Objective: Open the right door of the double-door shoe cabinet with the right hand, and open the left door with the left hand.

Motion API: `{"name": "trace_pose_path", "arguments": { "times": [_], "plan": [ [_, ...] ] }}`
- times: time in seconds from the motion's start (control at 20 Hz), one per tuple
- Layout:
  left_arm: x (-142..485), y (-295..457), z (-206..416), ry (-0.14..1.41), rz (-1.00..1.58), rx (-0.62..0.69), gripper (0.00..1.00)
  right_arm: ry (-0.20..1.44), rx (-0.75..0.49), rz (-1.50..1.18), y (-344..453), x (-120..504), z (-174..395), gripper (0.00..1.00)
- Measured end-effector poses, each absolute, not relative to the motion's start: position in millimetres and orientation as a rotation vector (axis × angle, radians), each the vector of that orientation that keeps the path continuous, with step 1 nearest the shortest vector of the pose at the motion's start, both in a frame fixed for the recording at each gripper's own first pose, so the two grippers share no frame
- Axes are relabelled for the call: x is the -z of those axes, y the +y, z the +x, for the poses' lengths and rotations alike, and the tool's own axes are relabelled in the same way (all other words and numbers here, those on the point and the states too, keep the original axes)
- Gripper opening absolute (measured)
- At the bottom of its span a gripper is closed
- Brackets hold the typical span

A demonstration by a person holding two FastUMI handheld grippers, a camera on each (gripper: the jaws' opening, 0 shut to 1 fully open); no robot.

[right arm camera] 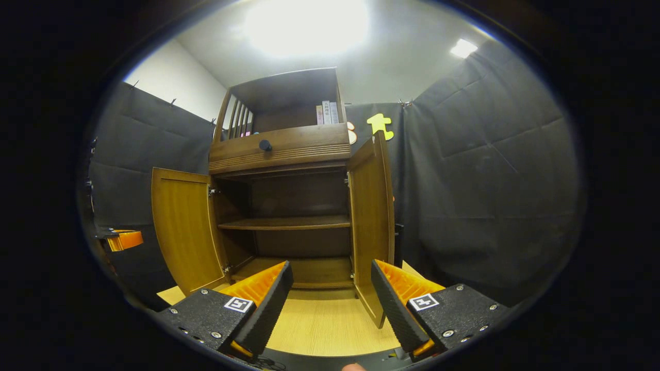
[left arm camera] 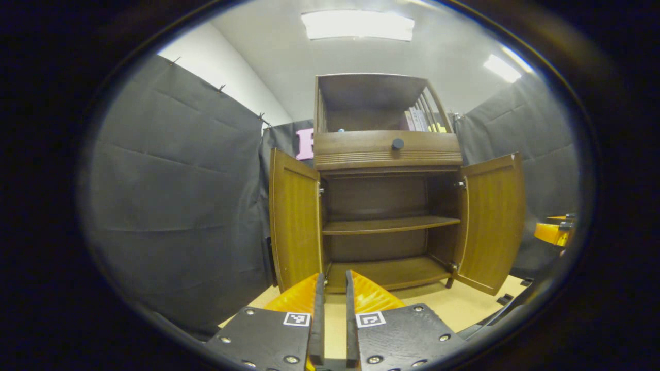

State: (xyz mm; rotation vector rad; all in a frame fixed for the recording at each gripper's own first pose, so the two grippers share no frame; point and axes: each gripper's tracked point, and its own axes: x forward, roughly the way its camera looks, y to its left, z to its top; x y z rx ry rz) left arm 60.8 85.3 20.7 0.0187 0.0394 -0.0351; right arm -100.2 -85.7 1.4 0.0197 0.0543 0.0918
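Note:
The brown wooden shoe cabinet (left arm camera: 386,149) stands ahead on the pale wood floor with both doors swung open. In the left gripper view its left door (left arm camera: 294,221) is just beyond my left gripper (left arm camera: 335,275), whose fingers are nearly together with a thin slit and nothing between them. The right door (left arm camera: 492,221) hangs wide, and the right gripper (left arm camera: 554,232) shows past it at the edge. In the right gripper view my right gripper (right arm camera: 331,268) stands open and empty in front of the right door (right arm camera: 371,216). The left door (right arm camera: 183,226) and the left gripper (right arm camera: 121,239) lie farther left.
Inside the cabinet are a middle shelf (left arm camera: 389,225) and a bare bottom board. Above the doors sit a drawer with a dark knob (left arm camera: 397,144) and an open top shelf holding books (right arm camera: 327,112). Black cloth walls close in on both sides.

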Motion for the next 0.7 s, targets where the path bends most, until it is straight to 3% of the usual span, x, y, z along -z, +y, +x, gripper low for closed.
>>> {"name": "trace_pose_path", "arguments": {
  "times": [0.3,0.4,0.7],
  "plan": [
    [-21.7,87.6,62.2,0.026,0.041,0.031,0.22,0.057,-0.1,0.017,-85.8,0.0,-109.7,0.94],
    [-21.0,83.6,59.4,0.026,0.018,0.033,0.31,0.058,-0.101,0.019,-85.3,-0.1,-110.9,0.94],
    [-20.7,91.9,56.3,0.036,0.029,-0.005,0.81,0.056,-0.103,0.017,-83.6,-0.9,-107.9,0.94]
  ]
}}
